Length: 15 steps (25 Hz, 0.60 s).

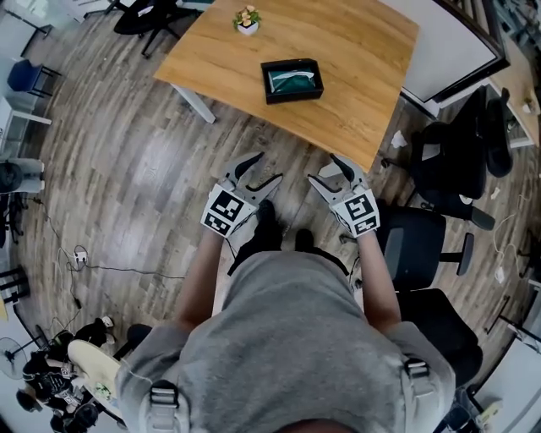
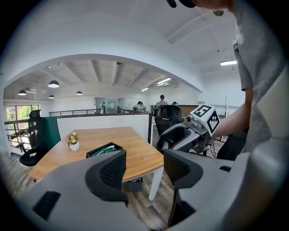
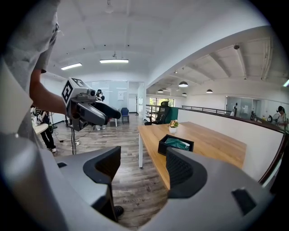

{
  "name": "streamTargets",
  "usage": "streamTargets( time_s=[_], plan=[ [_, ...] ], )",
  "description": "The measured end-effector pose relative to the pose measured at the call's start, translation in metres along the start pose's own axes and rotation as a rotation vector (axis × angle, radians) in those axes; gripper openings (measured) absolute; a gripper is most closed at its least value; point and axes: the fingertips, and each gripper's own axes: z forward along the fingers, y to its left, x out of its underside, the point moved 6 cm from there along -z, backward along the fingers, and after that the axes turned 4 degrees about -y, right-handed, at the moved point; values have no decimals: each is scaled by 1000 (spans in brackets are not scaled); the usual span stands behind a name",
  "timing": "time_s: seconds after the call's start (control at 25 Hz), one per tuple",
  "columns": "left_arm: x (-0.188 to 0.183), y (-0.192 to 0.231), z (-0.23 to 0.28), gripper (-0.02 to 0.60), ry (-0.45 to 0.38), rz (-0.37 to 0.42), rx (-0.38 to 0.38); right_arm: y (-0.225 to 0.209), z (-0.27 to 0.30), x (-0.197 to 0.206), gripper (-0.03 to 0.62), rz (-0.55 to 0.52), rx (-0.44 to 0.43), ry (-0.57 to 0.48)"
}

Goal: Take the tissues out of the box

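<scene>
A black open box (image 1: pixel 292 80) with green and white tissue packaging inside sits on the wooden table (image 1: pixel 355 51), far ahead of both grippers. My left gripper (image 1: pixel 264 169) and right gripper (image 1: pixel 323 168) are held side by side over the floor, short of the table's near edge. Both are open and hold nothing. In the left gripper view the box (image 2: pixel 104 150) shows beyond my open left gripper (image 2: pixel 144 169), with the right gripper (image 2: pixel 180 137) alongside. The right gripper view shows the box (image 3: pixel 176 145) past my open right gripper (image 3: pixel 143 167).
A small potted plant (image 1: pixel 247 20) stands on the table beyond the box. Black office chairs (image 1: pixel 448 161) crowd the right side, and one chair (image 1: pixel 423 245) is close to my right arm. A crumpled white scrap (image 1: pixel 398 139) lies by the table corner. Cables (image 1: pixel 80 254) trail on the floor at left.
</scene>
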Motion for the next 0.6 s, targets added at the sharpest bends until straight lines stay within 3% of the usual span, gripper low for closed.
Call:
streamTargets(
  time_s=[0.6],
  plan=[
    [-1, 74, 5, 273, 16, 17, 104, -2, 60, -12, 322, 23, 104, 10]
  ],
)
